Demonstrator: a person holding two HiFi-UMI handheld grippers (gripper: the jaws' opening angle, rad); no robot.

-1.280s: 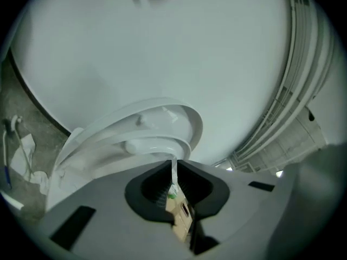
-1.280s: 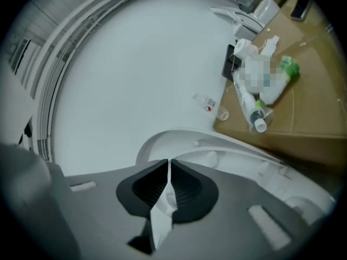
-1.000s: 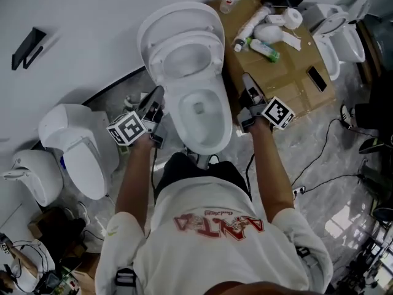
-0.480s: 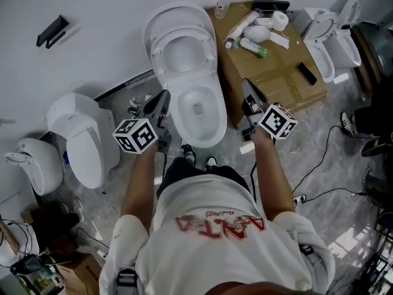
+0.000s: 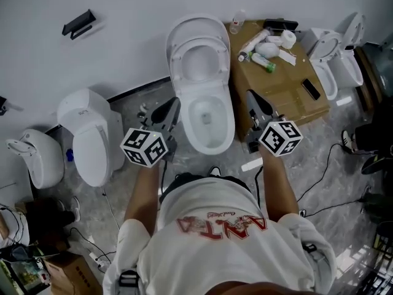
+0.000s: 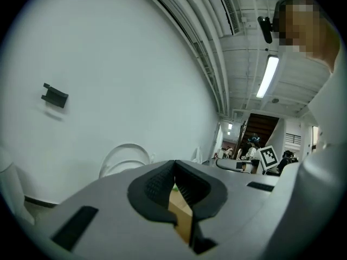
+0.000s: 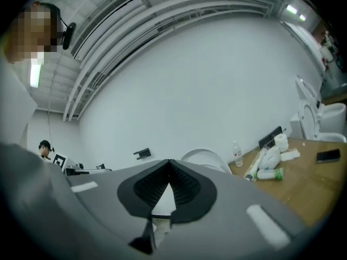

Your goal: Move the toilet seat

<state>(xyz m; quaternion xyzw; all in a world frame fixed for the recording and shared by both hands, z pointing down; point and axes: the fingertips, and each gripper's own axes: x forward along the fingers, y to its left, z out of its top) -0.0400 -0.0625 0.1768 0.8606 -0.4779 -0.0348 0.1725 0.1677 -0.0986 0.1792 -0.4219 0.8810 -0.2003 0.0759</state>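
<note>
toilet seat (image 5: 182, 63): raised, ahead between both, untouched | left claw (image 5: 175, 103): clenched, empty | right claw (image 5: 250, 95): clenched, empty

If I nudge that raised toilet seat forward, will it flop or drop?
The toilet seat looks like a rigid ring, so it likely pivots whole rather than flexing. Standing against the lid, it may fall hard onto the bowl once tipped. Its glossy finish is probably slippery.

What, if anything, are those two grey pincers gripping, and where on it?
Nothing: the left gripper and right gripper are both shut and empty, either side of the white ceramic toilet.
</note>
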